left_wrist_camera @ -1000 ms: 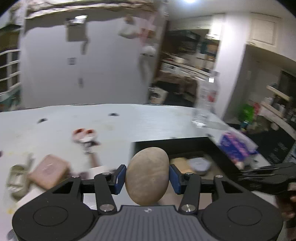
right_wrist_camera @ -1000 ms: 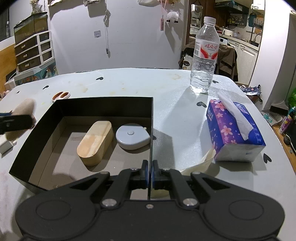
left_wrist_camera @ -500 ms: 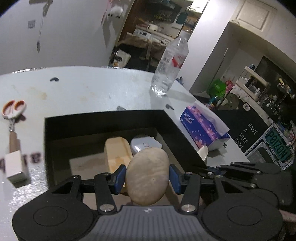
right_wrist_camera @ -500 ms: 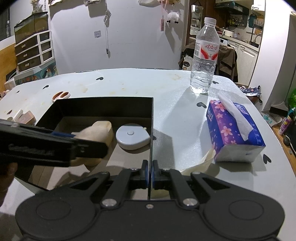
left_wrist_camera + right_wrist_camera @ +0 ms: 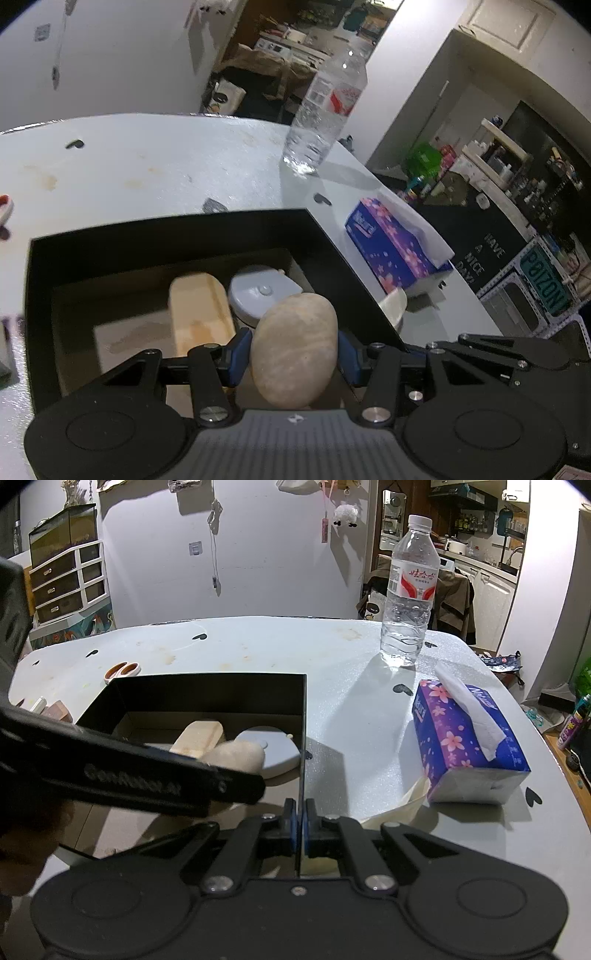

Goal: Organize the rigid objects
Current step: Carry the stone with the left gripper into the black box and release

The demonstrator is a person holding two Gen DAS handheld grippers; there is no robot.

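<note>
My left gripper (image 5: 294, 356) is shut on a smooth beige stone (image 5: 294, 349) and holds it over the near right part of a black open box (image 5: 166, 236). Inside the box lie a wooden block (image 5: 199, 314) and a grey round tape measure (image 5: 258, 293). In the right wrist view the left gripper (image 5: 147, 775) reaches in from the left with the stone (image 5: 236, 755) above the box (image 5: 207, 690). My right gripper (image 5: 300, 827) is shut on the box's right wall at its near corner.
A water bottle (image 5: 410, 594) stands at the back right. A purple tissue box (image 5: 465, 738) lies right of the box, with a cream dish (image 5: 399, 808) beside it. Scissors (image 5: 122, 671) and small blocks (image 5: 55, 709) lie left of the box.
My left gripper has carried the stone from the table's left side to over the box, toward its right near corner. The right gripper has stayed clamped on the box wall.
</note>
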